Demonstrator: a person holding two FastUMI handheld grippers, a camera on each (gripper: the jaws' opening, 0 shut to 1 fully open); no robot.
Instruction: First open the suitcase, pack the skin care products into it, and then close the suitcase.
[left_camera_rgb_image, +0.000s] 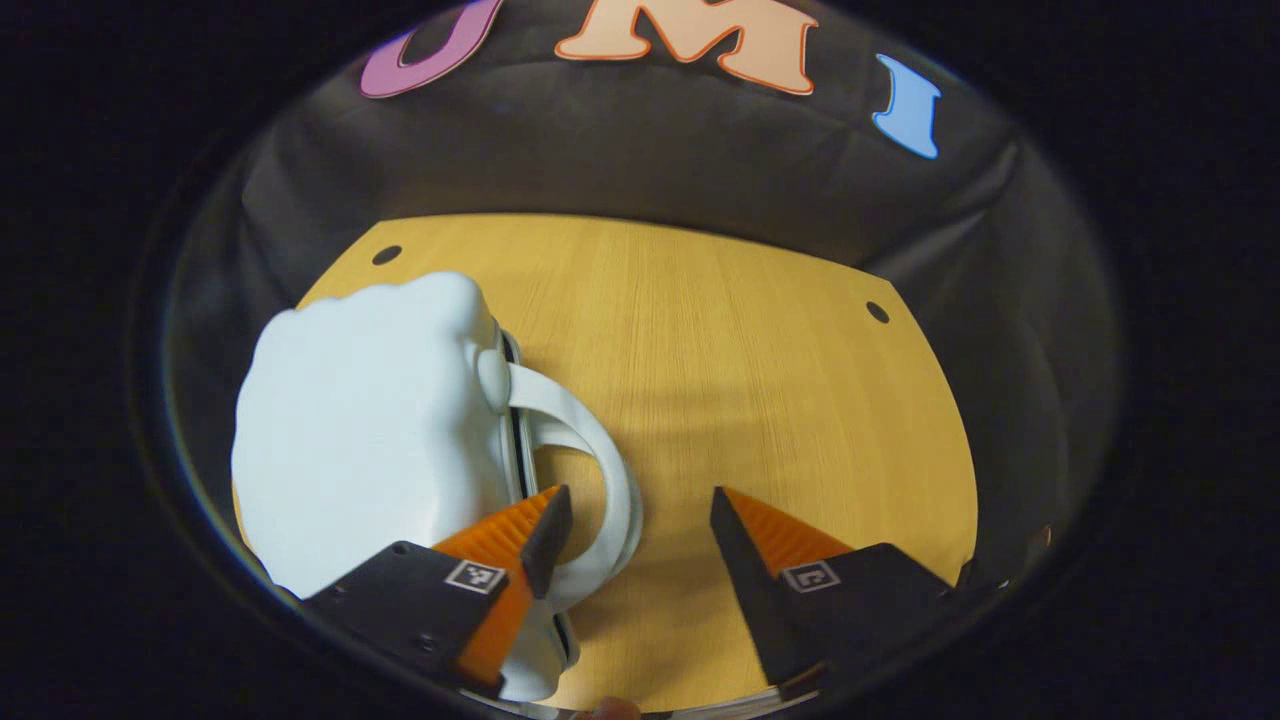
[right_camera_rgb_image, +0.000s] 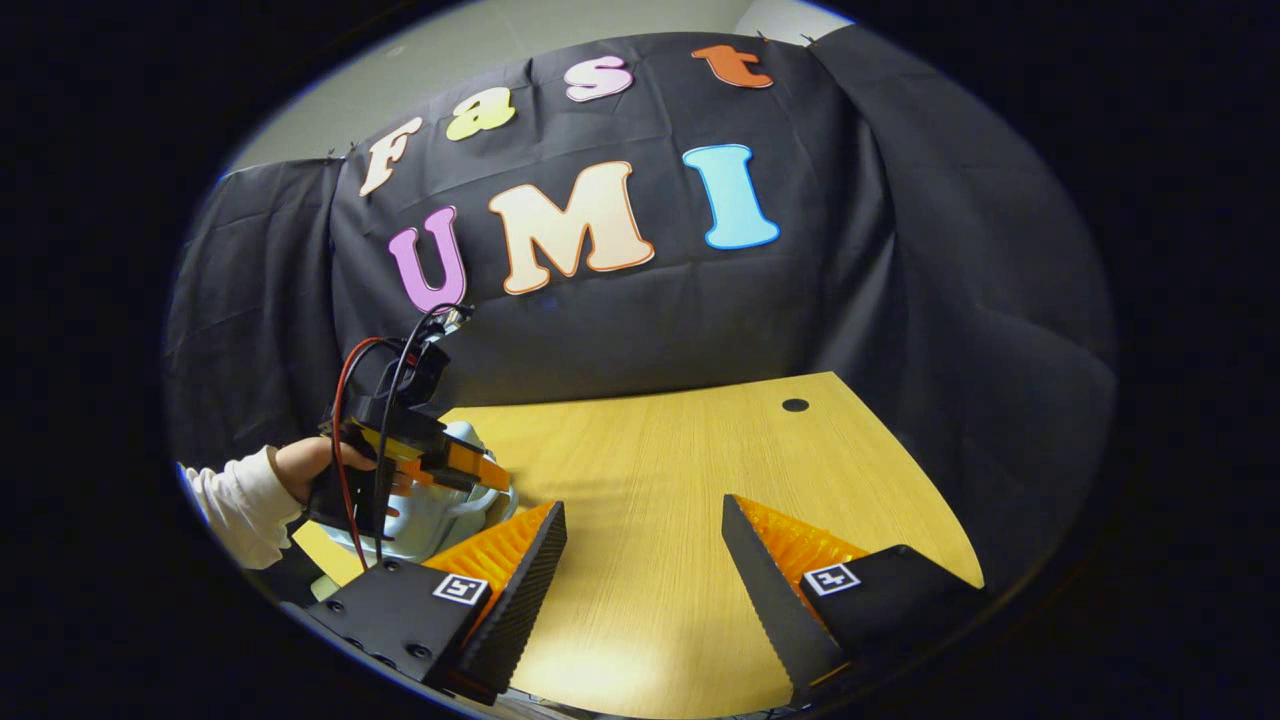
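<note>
On the single wooden table (left_camera_rgb_image: 760, 380) in the booth, I had one pale blue suitcase (left_camera_rgb_image: 370, 430) lying closed toward the table's left edge, its shell bulging up and its one white handle (left_camera_rgb_image: 600, 450) arching out over the bare wood. The case lay flat, I judged, so that its lid could be swung up from the handle side. I held the left gripper (left_camera_rgb_image: 640, 525) just over that handle with its jaws spread apart and gripping nothing; one orange finger (left_camera_rgb_image: 510, 535) sat across the handle loop, the other over bare table, a stance that looked meant for hooking or pinching the handle to lift the lid. In the right gripper view the same tool (right_camera_rgb_image: 425, 455) hung above the suitcase (right_camera_rgb_image: 430, 515), a hand (right_camera_rgb_image: 305, 465) in a white sleeve behind it. My right gripper (right_camera_rgb_image: 645, 545) waited well off from the case over the table's middle, jaws likewise wide and empty, kept clear, I supposed, until there was something to pack. Count: one table, one suitcase, two grippers, two dark holes in the tabletop. I could make out no skin care products near the suitcase.
</note>
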